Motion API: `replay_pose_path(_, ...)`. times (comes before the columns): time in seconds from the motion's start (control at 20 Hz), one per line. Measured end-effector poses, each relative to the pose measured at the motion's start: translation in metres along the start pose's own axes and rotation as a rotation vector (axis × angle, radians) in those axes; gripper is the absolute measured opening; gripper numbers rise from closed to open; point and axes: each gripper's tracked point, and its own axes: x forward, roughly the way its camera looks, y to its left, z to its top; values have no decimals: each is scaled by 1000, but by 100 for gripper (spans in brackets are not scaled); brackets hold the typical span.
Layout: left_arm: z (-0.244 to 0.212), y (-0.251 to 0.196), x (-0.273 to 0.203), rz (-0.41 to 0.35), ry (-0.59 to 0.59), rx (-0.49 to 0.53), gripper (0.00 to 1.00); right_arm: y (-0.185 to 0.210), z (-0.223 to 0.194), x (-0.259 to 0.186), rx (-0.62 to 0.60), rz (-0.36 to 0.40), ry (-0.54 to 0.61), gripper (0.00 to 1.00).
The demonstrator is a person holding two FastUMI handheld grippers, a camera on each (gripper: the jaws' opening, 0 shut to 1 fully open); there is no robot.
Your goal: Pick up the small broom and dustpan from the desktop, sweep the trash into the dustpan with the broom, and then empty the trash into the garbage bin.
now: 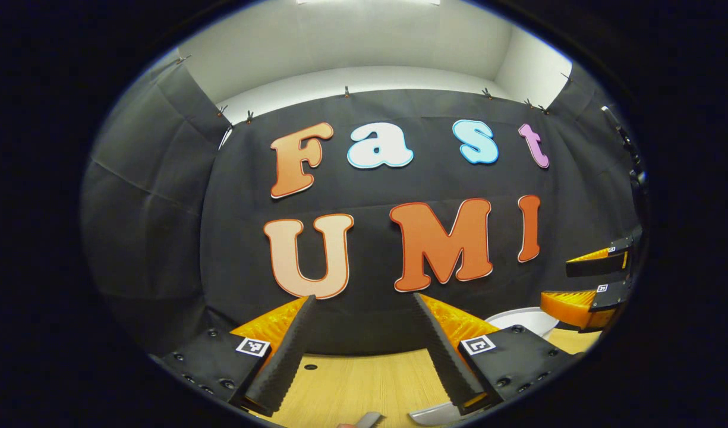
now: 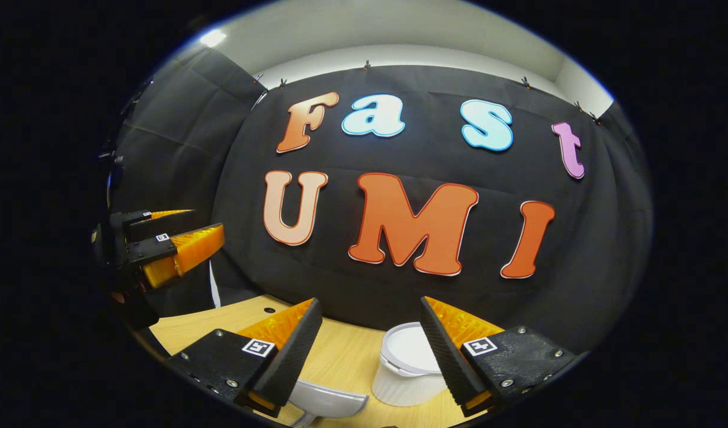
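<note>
Two grippers up over the wooden desktop (image 1: 352, 374), both with fingers spread wide and nothing between them. Left gripper (image 1: 364, 356) over bare wood, with a sliver of the dustpan (image 1: 432, 413) just under its right finger, plus a grey bit at the bottom edge, can't tell what. Right gripper (image 2: 369, 356) just above the white garbage bin (image 2: 408, 365), with the pale dustpan (image 2: 328, 401) sitting beside the bin, near its left finger. Each gripper also visible off to the side in the other's view.
</note>
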Motion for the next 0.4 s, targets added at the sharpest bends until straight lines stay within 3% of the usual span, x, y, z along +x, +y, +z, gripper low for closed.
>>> replay_pose_path(0.4,-24,-13,-13,7,101,8,100,-2,-24,-8,17,20,42,99)
